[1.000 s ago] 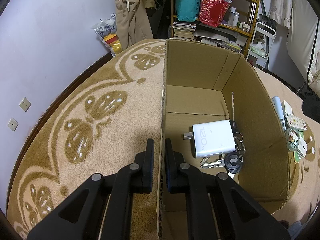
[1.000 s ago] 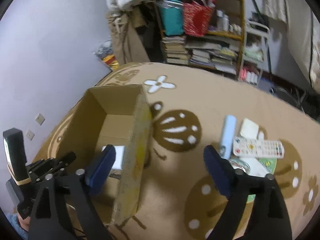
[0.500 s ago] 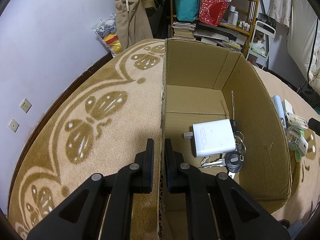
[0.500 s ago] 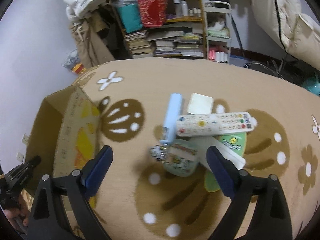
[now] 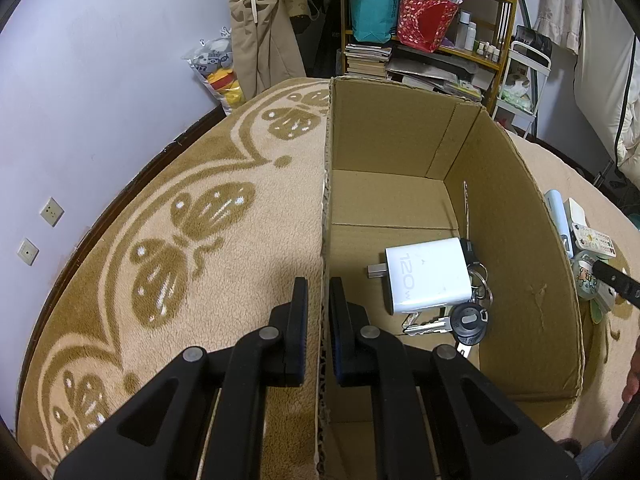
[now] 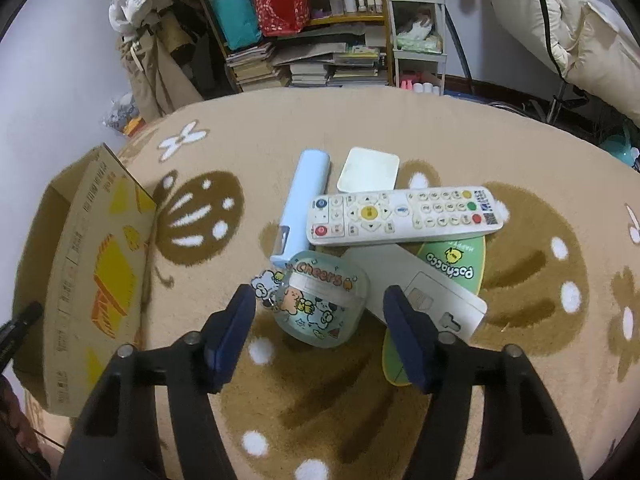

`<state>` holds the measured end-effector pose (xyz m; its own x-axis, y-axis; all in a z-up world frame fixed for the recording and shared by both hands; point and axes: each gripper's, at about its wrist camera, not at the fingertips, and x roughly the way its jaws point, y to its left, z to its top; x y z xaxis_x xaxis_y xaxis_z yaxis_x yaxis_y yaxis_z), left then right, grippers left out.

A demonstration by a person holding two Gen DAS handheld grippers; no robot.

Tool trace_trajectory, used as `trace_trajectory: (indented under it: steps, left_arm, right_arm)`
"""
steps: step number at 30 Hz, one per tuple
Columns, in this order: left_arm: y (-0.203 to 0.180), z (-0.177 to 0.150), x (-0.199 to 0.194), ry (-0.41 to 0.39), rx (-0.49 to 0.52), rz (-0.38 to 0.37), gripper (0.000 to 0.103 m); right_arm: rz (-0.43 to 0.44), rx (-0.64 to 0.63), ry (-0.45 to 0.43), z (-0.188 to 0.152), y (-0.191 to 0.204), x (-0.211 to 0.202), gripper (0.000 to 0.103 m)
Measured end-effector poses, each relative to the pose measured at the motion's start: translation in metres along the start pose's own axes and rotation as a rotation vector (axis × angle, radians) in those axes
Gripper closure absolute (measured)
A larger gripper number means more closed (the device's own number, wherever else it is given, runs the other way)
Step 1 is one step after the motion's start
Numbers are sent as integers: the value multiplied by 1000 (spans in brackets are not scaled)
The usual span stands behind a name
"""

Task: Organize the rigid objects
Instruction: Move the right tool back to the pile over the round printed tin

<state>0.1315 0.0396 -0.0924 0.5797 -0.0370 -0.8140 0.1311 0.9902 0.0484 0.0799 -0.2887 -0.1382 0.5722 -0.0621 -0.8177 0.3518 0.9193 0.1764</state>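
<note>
My left gripper (image 5: 319,286) is shut on the left wall of the open cardboard box (image 5: 520,240). A white charger (image 5: 428,276) and a bunch of keys (image 5: 466,322) lie inside the box. My right gripper (image 6: 318,300) hangs low over a pile on the rug, and its jaws are closing. A clear "Cheers" case (image 6: 320,312) sits between the fingers, with a gap on each side. Behind the case lie a white remote (image 6: 400,216), a light blue tube case (image 6: 304,200), a small white box (image 6: 368,170), a flat white card (image 6: 416,292) and a green Pochacco pad (image 6: 456,258).
The box (image 6: 80,248) stands left of the pile on a tan patterned rug (image 6: 320,400). A crowded bookshelf (image 6: 304,40) and a white cart (image 6: 416,40) stand behind the rug. In the left wrist view, a hand (image 5: 632,380) shows at the right edge.
My right gripper has swung from beside the box to the right and down over the pile, and its jaws have narrowed around the Cheers case. The left gripper has not moved.
</note>
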Motion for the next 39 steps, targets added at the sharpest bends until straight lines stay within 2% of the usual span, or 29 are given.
trace_trajectory:
  steps: [8,10,20,28,36,39]
  left_arm:
    - [0,0,0,0,-1,0,93]
    - [0,0,0,0,-1,0,93]
    - [2,1,0,-2,8,8,93]
    - [1,1,0,-3,8,7,93]
    - [1,0,0,-3,3,6,93]
    - [2,0,-1,-5,3,8,93]
  right_arm:
    - [-13,9,1,-9,1,14,34]
    - [-19,5,1,-10,2,16,44]
    - [-48,0,10,-6,4,25,41]
    - [-113,-30,25,-4,14,34,36]
    - [-183,-75,5,-6,25,37,39]
    - [-154,-31,-22,-9,21,31,39]
